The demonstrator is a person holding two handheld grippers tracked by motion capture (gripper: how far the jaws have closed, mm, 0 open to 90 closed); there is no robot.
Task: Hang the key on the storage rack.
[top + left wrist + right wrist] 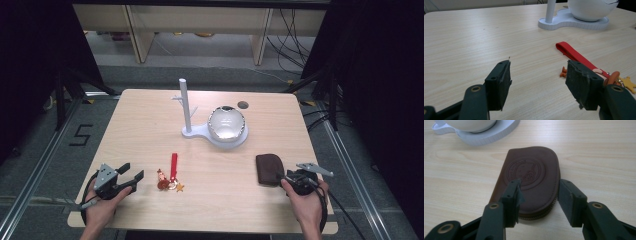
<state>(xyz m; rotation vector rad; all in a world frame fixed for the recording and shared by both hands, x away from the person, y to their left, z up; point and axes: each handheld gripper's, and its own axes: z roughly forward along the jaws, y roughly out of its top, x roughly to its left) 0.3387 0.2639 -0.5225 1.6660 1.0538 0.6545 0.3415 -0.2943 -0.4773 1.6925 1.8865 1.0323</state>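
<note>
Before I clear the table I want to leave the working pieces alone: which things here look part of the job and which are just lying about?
Likely in play, judged by the tools' positions:
- brown pouch, between the open right tool's jaws
- red strap keychain, beside the open left tool
- white stand with dome

Lying about:
- cables beyond the table
- shelf legs

The tabletop [150,125] is showing a pale wood grain. The pouch [531,177] is looking dark brown, with a round embossed emblem and a brassy zipper edge. The strap [574,56] is glowing bright red, with a yellow star charm [629,83] beside it. The stand [187,107] is looking plain white, and both claws' jaws are looking black.
</note>
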